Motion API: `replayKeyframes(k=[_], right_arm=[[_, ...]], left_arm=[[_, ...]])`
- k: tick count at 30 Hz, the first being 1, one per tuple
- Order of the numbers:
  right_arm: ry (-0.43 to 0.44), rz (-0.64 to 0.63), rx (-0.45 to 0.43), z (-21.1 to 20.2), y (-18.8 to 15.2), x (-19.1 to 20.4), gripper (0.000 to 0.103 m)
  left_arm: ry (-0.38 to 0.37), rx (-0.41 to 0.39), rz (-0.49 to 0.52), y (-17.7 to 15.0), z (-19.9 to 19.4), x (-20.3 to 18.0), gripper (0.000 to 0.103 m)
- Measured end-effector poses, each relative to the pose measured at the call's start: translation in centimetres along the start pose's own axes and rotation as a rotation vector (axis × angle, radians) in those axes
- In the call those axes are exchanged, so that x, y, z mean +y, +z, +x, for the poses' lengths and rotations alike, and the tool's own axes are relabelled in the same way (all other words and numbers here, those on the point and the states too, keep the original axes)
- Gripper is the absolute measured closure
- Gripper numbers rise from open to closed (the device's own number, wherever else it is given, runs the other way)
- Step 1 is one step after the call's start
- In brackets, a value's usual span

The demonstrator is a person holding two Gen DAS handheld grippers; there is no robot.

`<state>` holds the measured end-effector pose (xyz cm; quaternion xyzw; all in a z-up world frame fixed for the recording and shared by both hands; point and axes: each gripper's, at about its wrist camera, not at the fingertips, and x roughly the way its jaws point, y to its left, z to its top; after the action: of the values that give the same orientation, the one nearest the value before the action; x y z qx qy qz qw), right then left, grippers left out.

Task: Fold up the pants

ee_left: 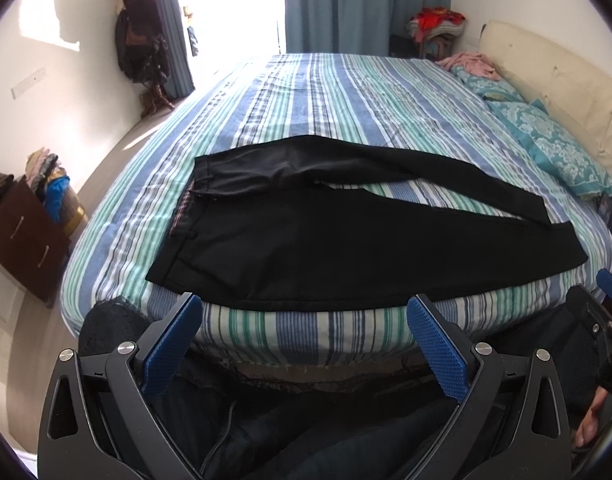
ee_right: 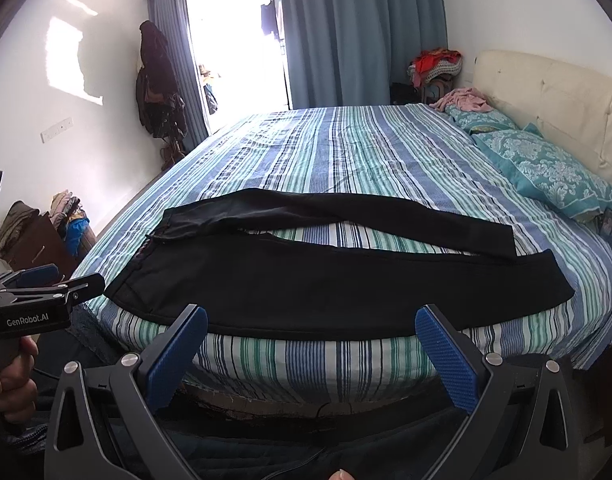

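Note:
Black pants [ee_left: 306, 236] [ee_right: 306, 280] lie spread flat on the striped bed [ee_left: 306, 100] [ee_right: 346, 152], waistband to the left and both legs running right, slightly apart. The near leg lies along the bed's front edge. My left gripper [ee_left: 304, 306] hangs open just before that edge, level with the waist and thigh, with nothing between its blue pads [ee_left: 436, 344]. My right gripper [ee_right: 311, 318] is open too, short of the near leg's lower edge and holding nothing. In the right wrist view the left gripper's body [ee_right: 26, 300] shows at far left, gripped by a hand.
Teal patterned pillows [ee_right: 546, 172] and a cream headboard [ee_right: 554, 92] line the bed's right side, with a pink garment [ee_right: 464, 100] beside them. A dark dresser [ee_left: 22, 236] with piled clothes stands on the floor at left. Blue curtains [ee_right: 358, 32] and a bright doorway lie beyond.

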<state>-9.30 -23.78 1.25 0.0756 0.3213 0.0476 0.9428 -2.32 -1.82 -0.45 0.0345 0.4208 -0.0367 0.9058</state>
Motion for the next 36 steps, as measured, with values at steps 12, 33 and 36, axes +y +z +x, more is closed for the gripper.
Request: replayKeyframes(k=[12,33,36], right_arm=[[-0.066,0.221,-0.163,1.6,2.4,-10.8,0.000],[-0.299,-0.322,0.422,26.8,6.5,-30.0,0.028],[-0.276,-0.328,0.481,29.0,6.1,-32.6,0.057]], left_arm=[[0.023,-0.045,-0.017,3.8,2.5,-0.9,0.001],[0.039,0.128,-0.035,4.6,10.1,-3.5,0.001],[0.056,0.152,-0.038,4.8,11.1,-3.4,0.001]])
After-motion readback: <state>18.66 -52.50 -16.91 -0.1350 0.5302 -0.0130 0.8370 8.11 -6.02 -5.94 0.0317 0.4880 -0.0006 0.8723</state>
